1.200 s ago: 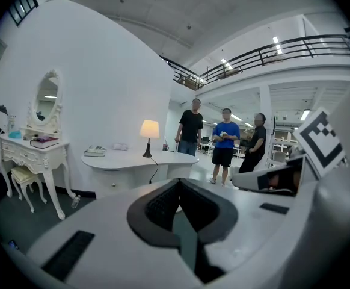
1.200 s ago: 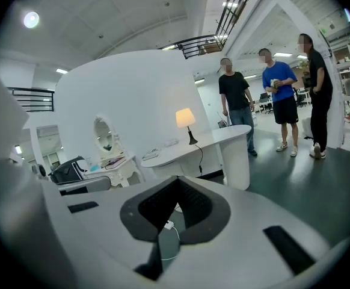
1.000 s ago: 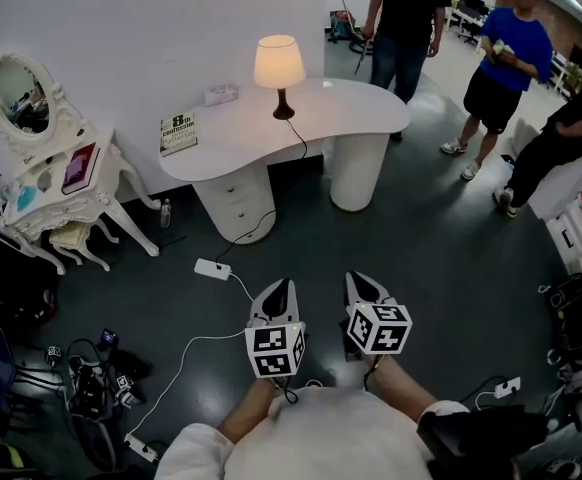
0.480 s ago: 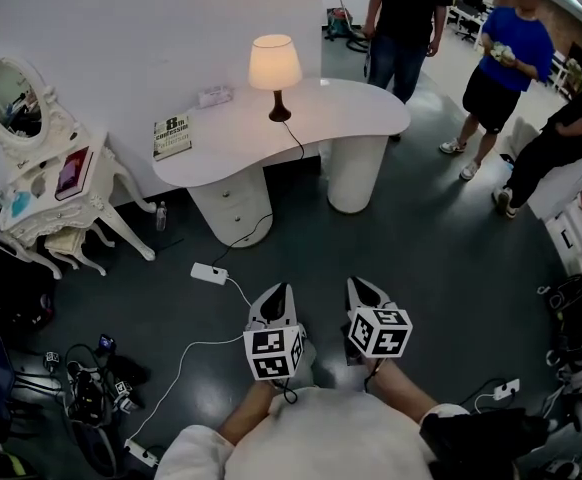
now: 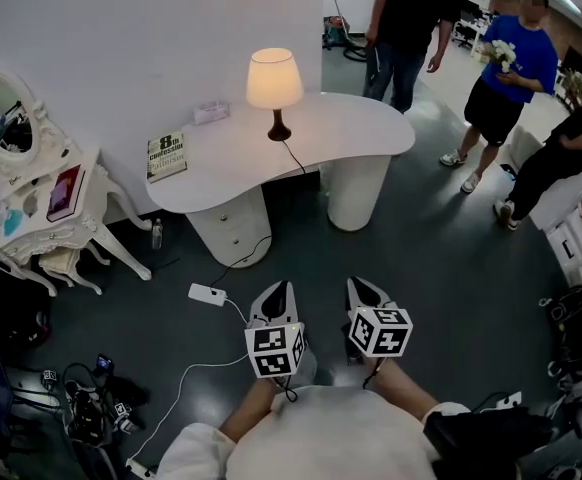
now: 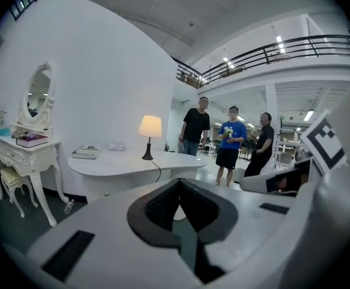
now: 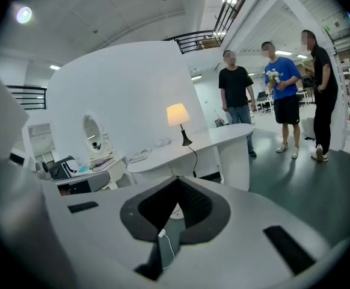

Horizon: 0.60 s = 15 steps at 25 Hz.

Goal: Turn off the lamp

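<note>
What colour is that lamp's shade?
Cream, glowing warm yellow because the lamp is lit. The head view shows it best.

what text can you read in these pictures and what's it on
"8th": on the cover of the book lying on the desk, head view.
"confession": just under it on the same cover, less sure.
The finer print on the cover is too small to read.
Nothing else is readable.

The desk is smooth and glossy, the lamp shade matt cloth.
</note>
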{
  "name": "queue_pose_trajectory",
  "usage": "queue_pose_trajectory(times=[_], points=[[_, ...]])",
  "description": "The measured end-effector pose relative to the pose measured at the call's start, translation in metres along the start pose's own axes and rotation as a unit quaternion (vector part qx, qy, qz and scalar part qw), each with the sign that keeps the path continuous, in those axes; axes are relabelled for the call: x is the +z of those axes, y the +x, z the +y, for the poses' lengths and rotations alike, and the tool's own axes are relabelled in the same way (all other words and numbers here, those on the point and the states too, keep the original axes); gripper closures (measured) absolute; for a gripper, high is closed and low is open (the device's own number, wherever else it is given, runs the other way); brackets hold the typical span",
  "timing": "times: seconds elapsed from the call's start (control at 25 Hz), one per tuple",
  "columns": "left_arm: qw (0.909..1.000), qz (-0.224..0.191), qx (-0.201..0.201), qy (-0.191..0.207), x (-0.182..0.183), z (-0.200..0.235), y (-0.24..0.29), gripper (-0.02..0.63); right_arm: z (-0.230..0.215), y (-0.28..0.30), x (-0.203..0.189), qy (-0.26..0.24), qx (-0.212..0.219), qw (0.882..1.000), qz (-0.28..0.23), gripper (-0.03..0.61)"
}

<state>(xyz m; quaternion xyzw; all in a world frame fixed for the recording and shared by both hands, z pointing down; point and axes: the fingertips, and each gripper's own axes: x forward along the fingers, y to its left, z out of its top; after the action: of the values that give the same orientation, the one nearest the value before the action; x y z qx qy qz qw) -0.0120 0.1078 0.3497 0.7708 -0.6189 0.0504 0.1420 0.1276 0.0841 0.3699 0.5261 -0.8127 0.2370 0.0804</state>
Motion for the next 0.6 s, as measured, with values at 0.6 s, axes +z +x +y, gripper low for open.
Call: queue_pose_trajectory(times=[0.6], points=[[0.9999, 0.009, 0.003, -0.010, 0.040, 0.065, 0.109, 0.605, 0.003, 0.121, 0.057, -0.013, 0.004, 1.000, 0.022, 0.580]])
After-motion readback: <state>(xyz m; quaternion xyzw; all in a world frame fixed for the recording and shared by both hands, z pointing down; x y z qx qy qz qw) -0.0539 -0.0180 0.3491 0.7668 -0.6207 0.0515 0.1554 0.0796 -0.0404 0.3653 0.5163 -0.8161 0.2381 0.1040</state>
